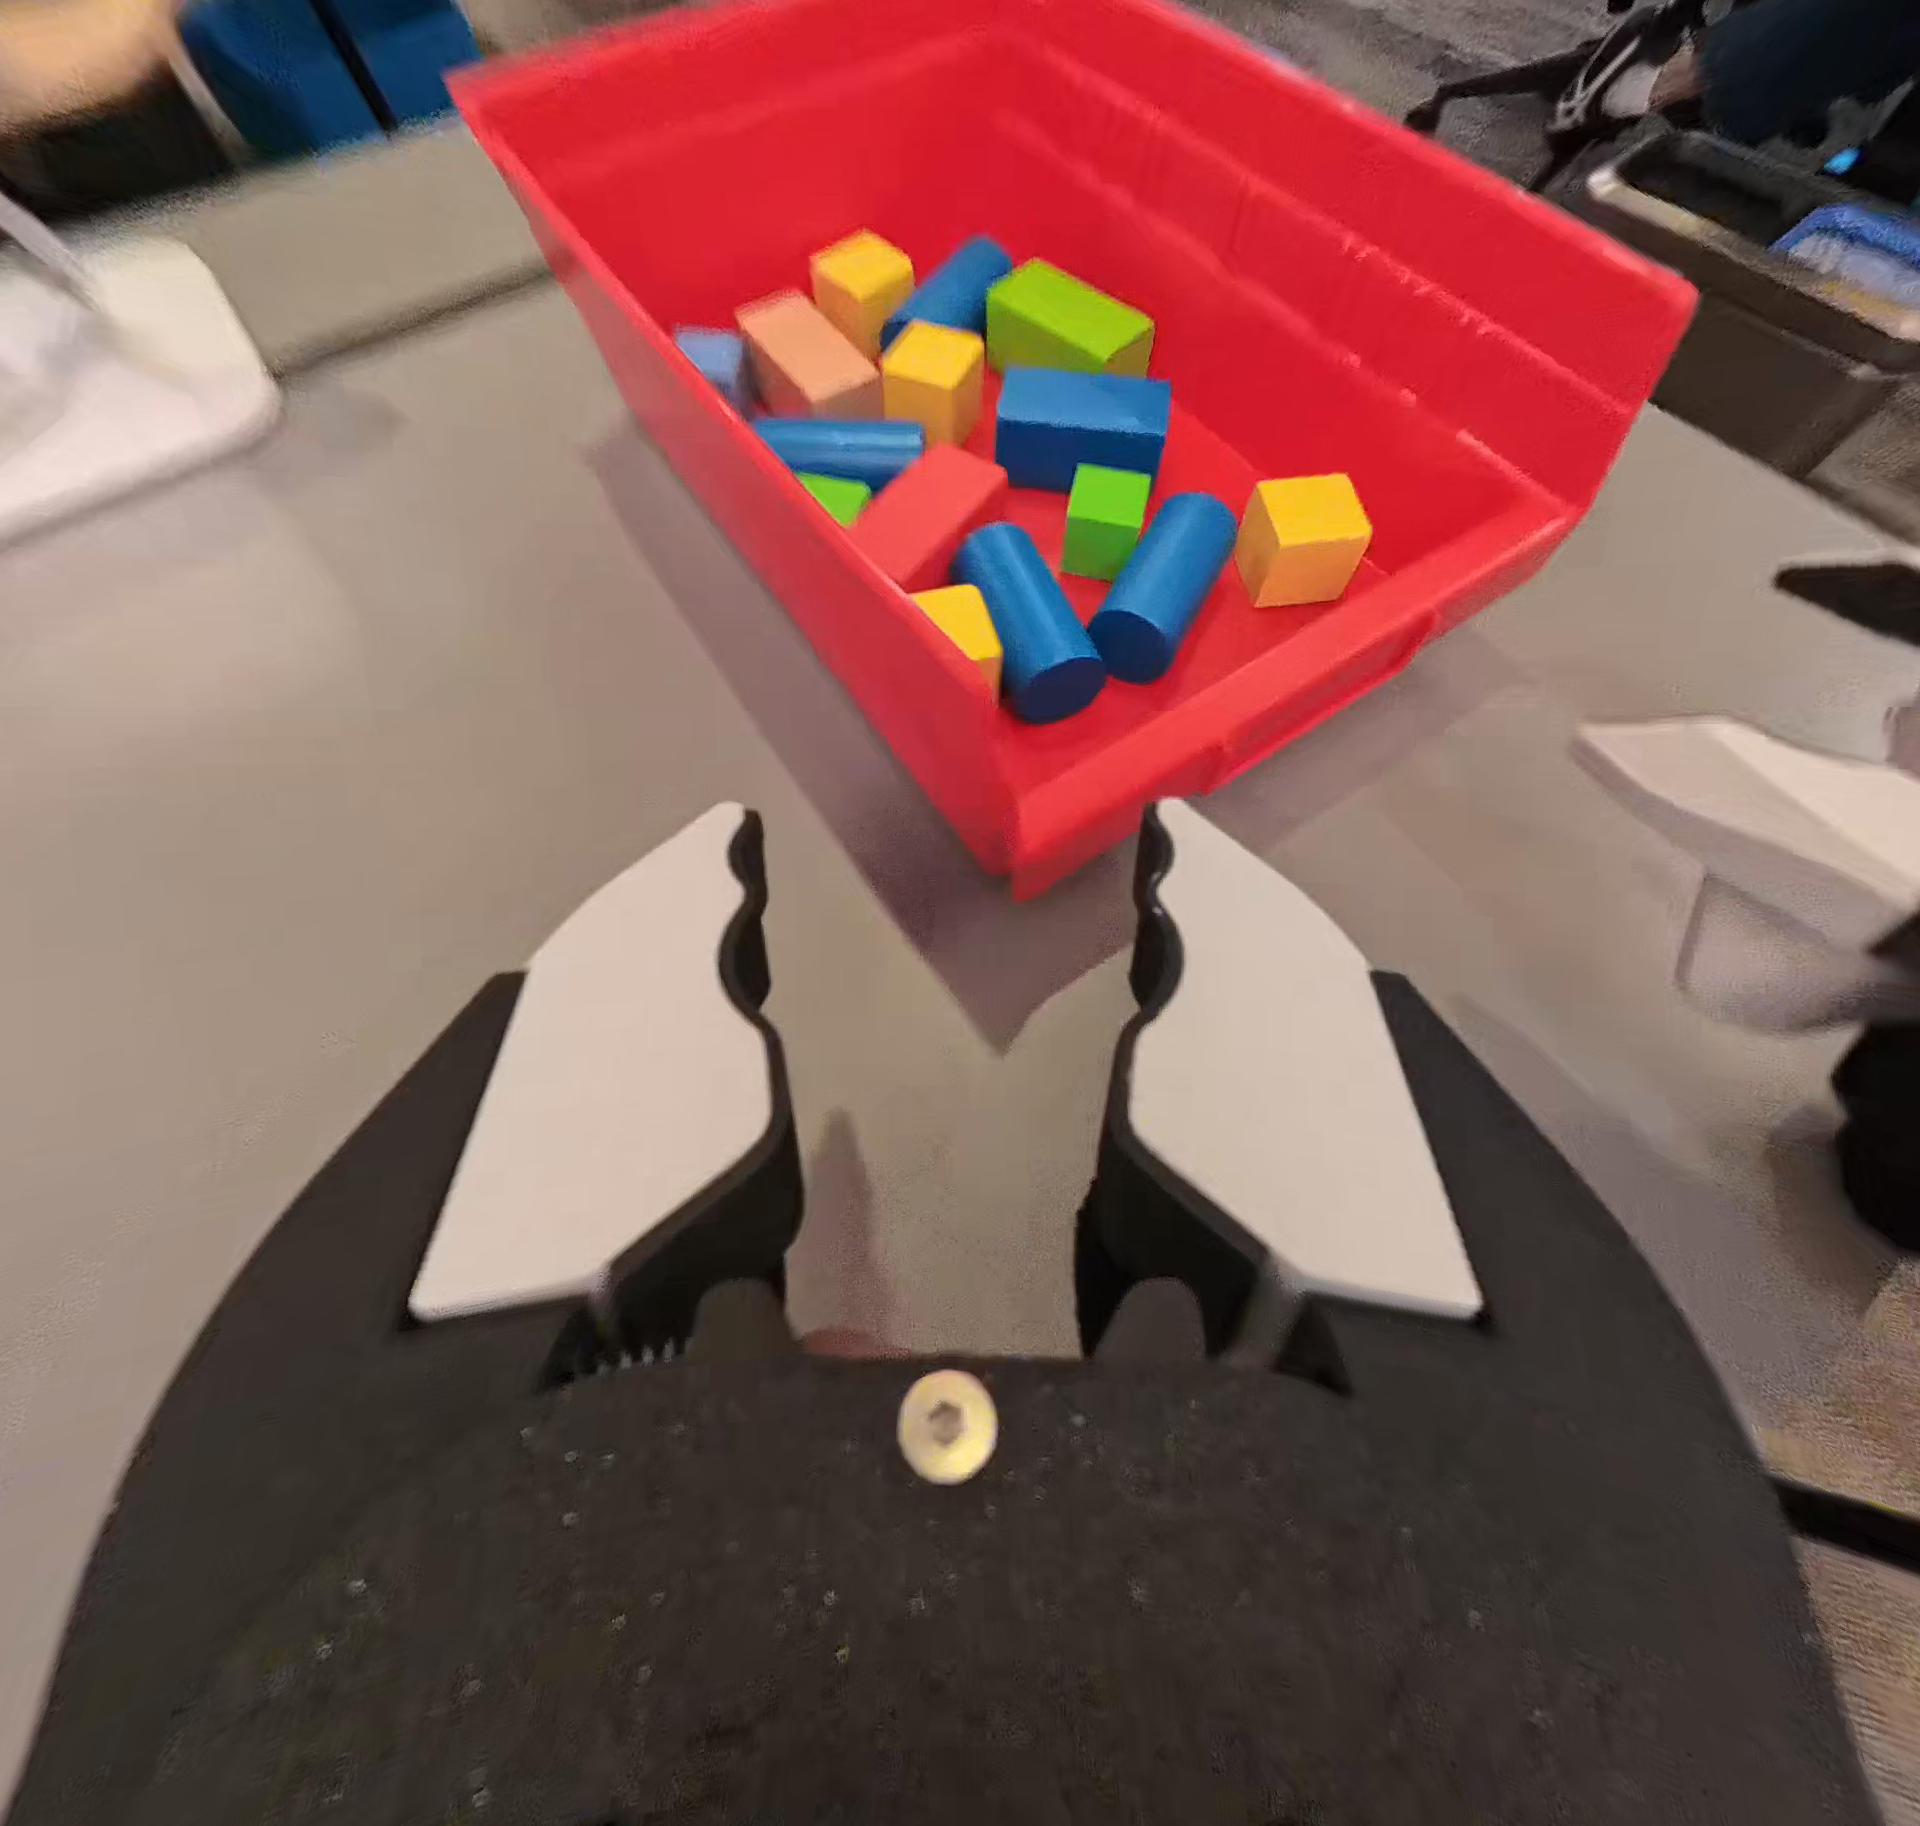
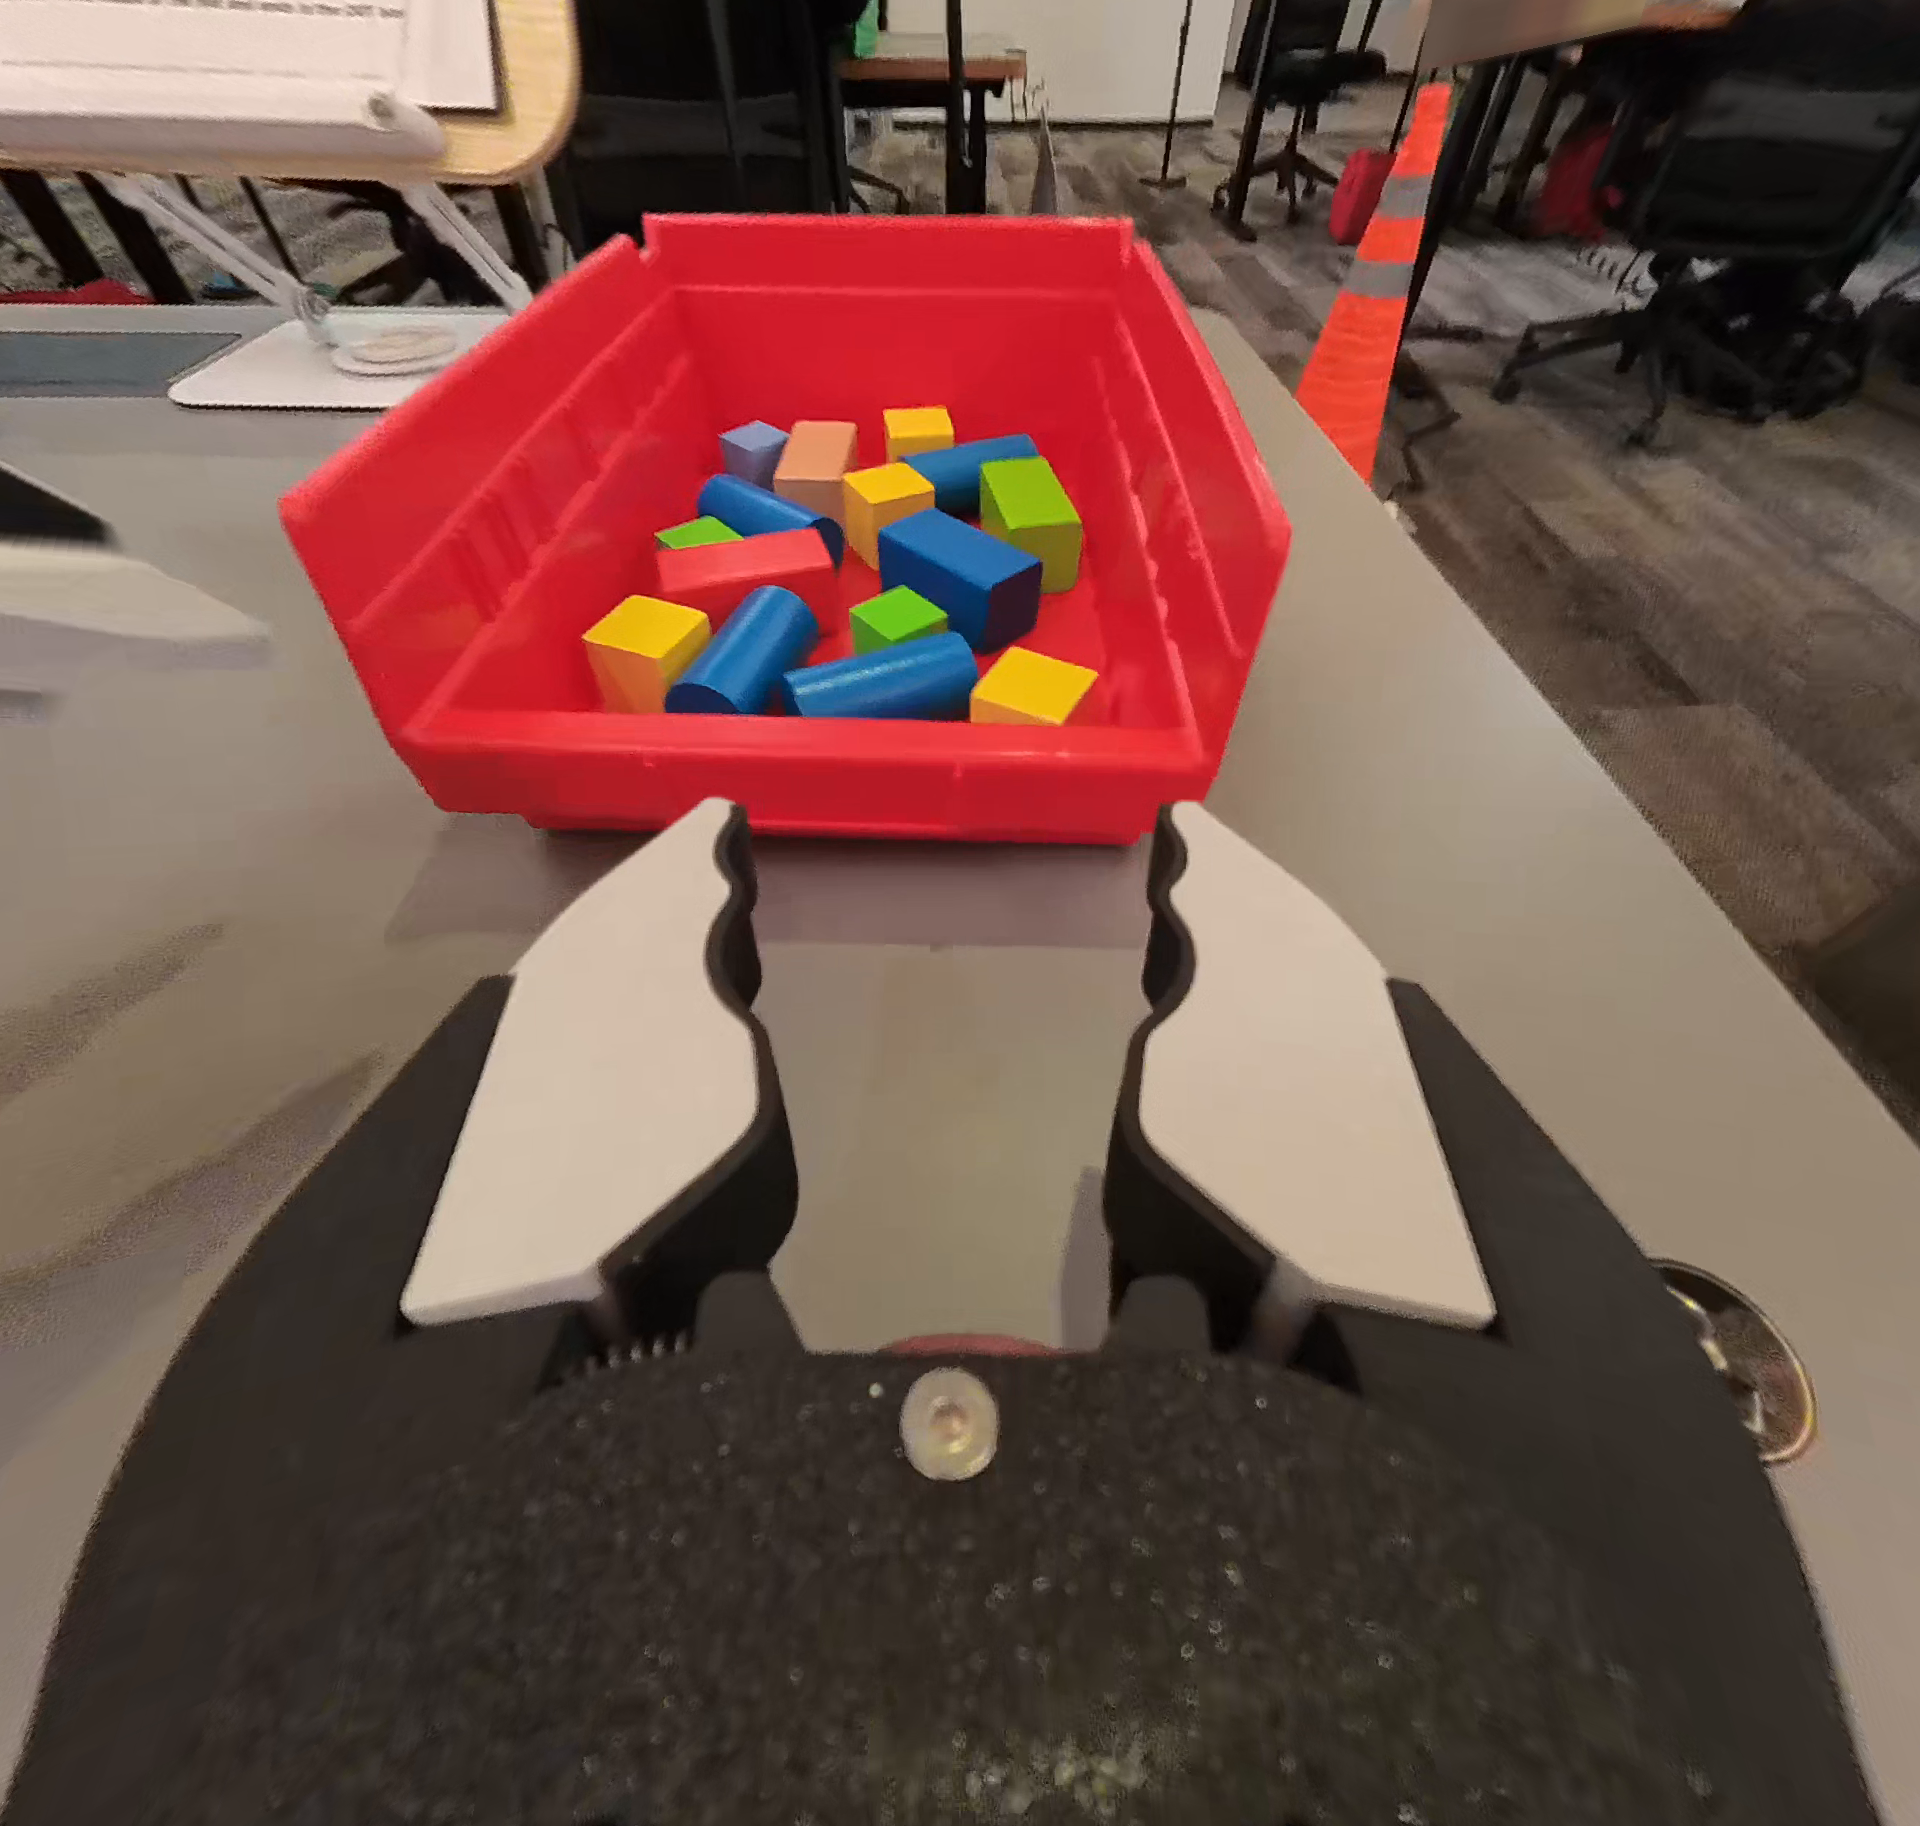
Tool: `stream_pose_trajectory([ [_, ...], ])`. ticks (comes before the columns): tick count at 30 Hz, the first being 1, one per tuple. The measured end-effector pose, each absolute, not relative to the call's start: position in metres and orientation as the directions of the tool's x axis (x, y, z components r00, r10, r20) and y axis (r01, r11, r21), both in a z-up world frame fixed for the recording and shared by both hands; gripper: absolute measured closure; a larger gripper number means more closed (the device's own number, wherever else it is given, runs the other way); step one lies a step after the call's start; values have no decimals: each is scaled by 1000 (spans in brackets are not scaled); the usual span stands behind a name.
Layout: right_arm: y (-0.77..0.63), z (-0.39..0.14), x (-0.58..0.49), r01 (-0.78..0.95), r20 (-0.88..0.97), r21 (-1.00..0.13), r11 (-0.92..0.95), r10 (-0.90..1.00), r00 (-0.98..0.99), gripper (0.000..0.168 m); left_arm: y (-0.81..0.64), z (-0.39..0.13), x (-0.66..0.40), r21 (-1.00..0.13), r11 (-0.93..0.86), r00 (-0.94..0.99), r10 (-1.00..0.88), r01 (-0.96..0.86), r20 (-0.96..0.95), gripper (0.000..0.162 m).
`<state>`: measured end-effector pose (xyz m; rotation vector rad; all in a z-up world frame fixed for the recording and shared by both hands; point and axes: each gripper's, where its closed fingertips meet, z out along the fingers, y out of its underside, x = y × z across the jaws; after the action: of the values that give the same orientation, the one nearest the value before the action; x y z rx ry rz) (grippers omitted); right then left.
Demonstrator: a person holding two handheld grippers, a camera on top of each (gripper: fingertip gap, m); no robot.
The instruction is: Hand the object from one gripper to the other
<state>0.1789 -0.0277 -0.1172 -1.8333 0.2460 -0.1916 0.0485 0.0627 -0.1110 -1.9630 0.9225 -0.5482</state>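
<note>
Two hand-held grippers face a red plastic bin [image 2: 831, 768] standing on a grey table [image 2: 1403, 945]; neither holds anything, so by my reading the task is at its opening step, before any pick-up, and the hand-over itself is not yet begun; the right gripper [image 2: 945, 831] sits squarely before the bin's low front wall with its fingers spread apart and empty; the left gripper [image 1: 945, 831] points at the bin's near corner from the side, its fingers likewise apart and empty; the next move seems to call for one gripper to reach over the front wall and close on a single block, then lift it clear so the other can take it; the object is not singled out, so I cannot tell which block is meant; the blocks [image 2: 862, 571] lie jumbled inside the bin, toward its front: small painted wooden cubes, bricks and cylinders in yellow, blue, green, red and tan, several touching or leaning on one another.
</note>
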Motion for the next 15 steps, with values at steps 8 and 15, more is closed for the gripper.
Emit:
stream_pose_trajectory([
  [8, -26, -128, 195, -136, -35, -946, -293, -326, 945, 99, 106, -144, 82, -857, -457, 703, -690, -239, 172, 139],
  [15, -13, -142, 185, -229, -100, -907, -355, -347, 933, 108, 108, -144, 38, -826, -530, 766, -607, -193, 210, 155],
])
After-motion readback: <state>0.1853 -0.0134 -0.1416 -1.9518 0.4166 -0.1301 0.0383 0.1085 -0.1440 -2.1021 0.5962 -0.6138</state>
